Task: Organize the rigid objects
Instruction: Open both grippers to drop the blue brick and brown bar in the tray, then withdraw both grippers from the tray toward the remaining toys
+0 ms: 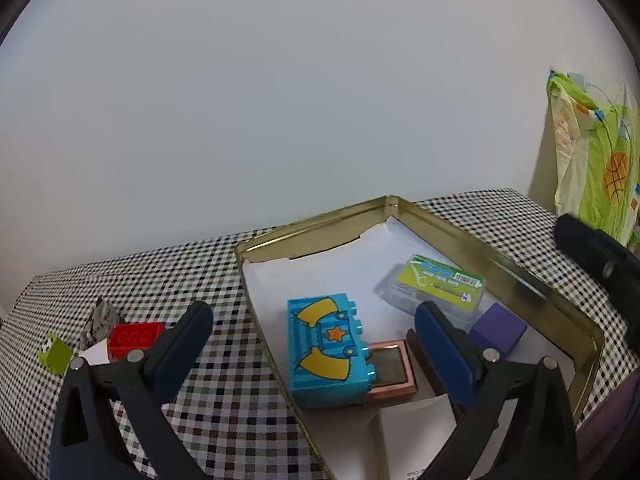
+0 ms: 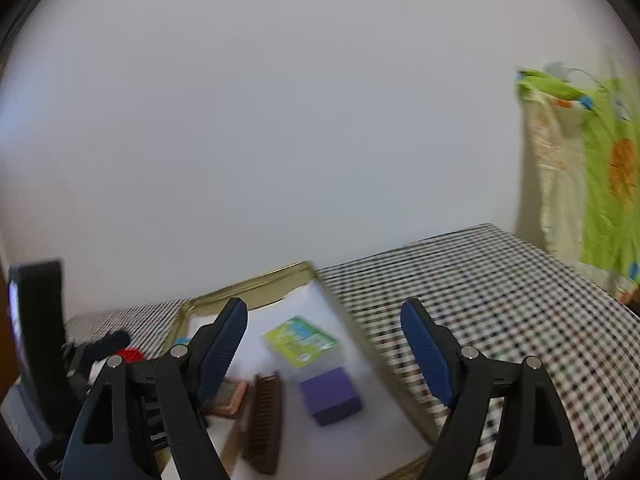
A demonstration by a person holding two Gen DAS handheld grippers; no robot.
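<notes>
My left gripper has its jaws spread wide, nothing pressed between them; the blue toy brick sits in the gap but free of both pads, lying on the white paper inside the gold tin tray. Just beside the brick, touching its lower right corner, is a small copper-rimmed flat box; further back in the tray lies a clear case with a green label, and near it a purple block — all inside the tray. A brown brush lies between the copper box and the purple block, seen best from my right wrist, though that view is blurred.

Out on the checked desk, left of the tray, I see a red brick, a small green block and a crumpled grey-and-white wrapper clustered together.

My right gripper also stands with jaws apart and holds nothing; it looks over the tray's right wall, with the purple block and green-labelled case between its fingers in view but untouched. A green printed cloth hangs at the far right.
</notes>
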